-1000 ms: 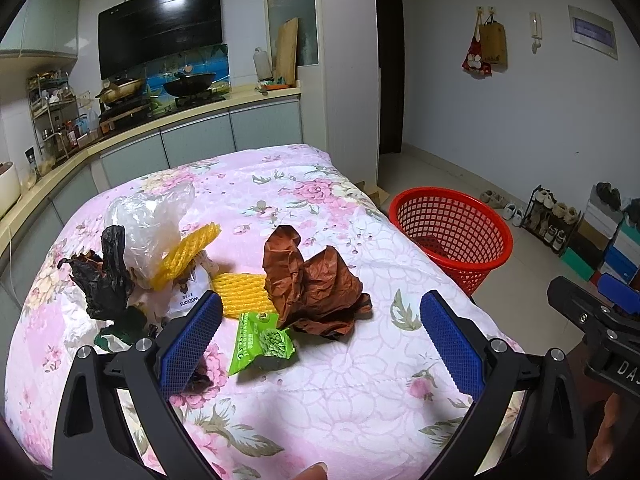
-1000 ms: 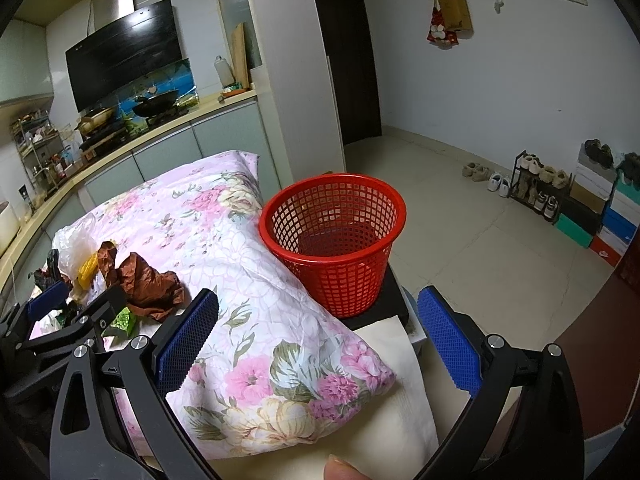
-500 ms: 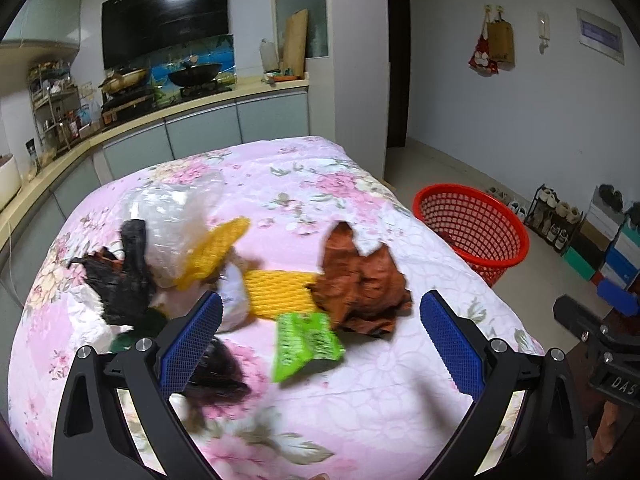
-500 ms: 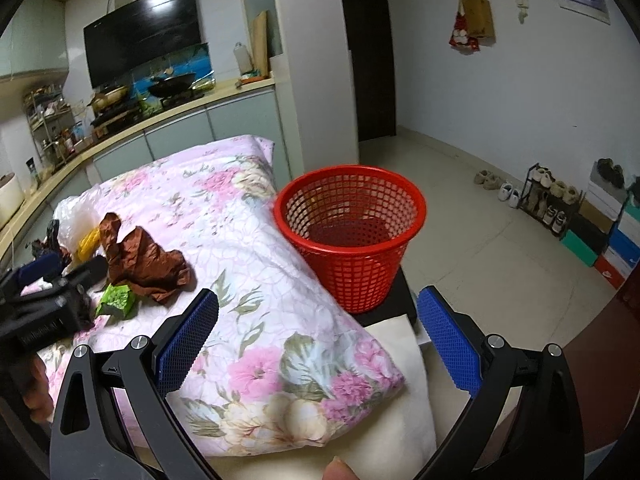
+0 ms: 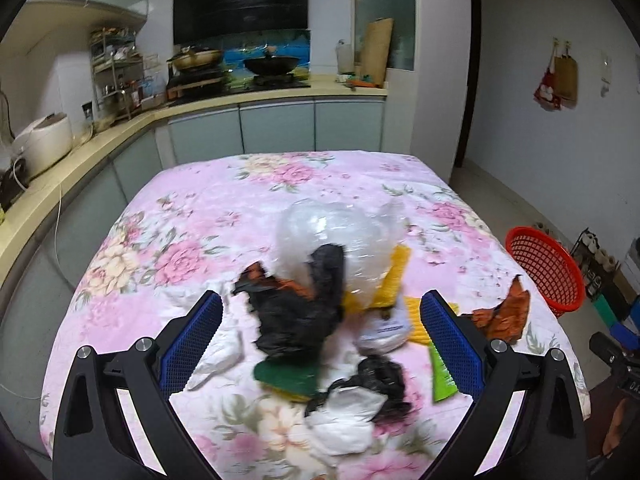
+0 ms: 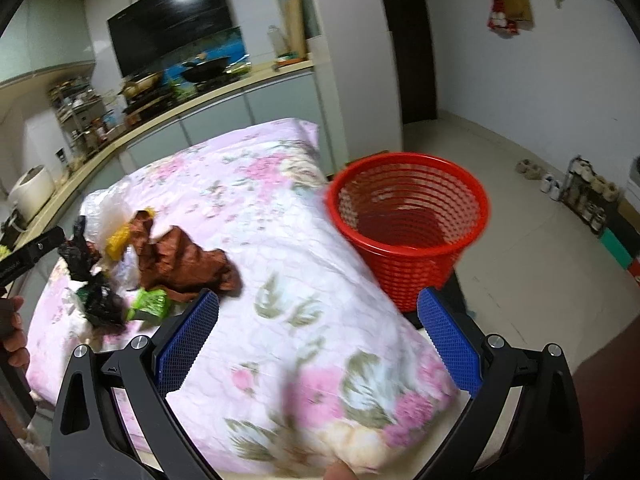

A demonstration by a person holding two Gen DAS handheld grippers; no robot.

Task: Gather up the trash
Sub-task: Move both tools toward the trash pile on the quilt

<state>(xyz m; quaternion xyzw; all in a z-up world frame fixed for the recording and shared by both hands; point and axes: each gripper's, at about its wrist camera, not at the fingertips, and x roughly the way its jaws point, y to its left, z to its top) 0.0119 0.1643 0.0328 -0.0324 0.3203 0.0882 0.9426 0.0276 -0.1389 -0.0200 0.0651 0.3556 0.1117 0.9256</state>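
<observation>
While both grippers hang above the floral quilt [image 5: 192,216], nothing is yet grasped: the left gripper [image 5: 320,340] has its jaws spread wide over the trash pile, and the right gripper [image 6: 318,340] has its jaws equally spread over the quilt's near corner, with nothing between the pads of either.

Location of task items: the trash lies bunched on the quilt. The red mesh basket [image 6: 408,232] stands off the quilt's edge, beside it, and appears empty.

Risks, largest item first:
- Quilt: soft, wrinkled fabric. A deep closing stroke would probably pinch cloth along with trash and drag the pile.
- Basket: light and open-topped. A drop released short of the rim would likely land on the floor; a bump could tip it.
- Clear plastic bag [image 5: 336,240]: thin, puffed film resting against the black plastic bag [image 5: 296,316]. Lifting one would probably pull the other.
- Brown crumpled paper [image 6: 188,260]: loose folds may slip from the pads.
- Green wrapper [image 6: 150,304]: flat and slick, hard to get under.

Limits of visibility:
- Motion blur softens the pile in the left wrist view and the quilt in the right wrist view.
- White crumpled scraps [image 5: 344,420] and the yellow foam netting [image 5: 394,280] overlap; item boundaries cannot be told.
- Left gripper's right finger covers part of the netting and wrapper.
</observation>
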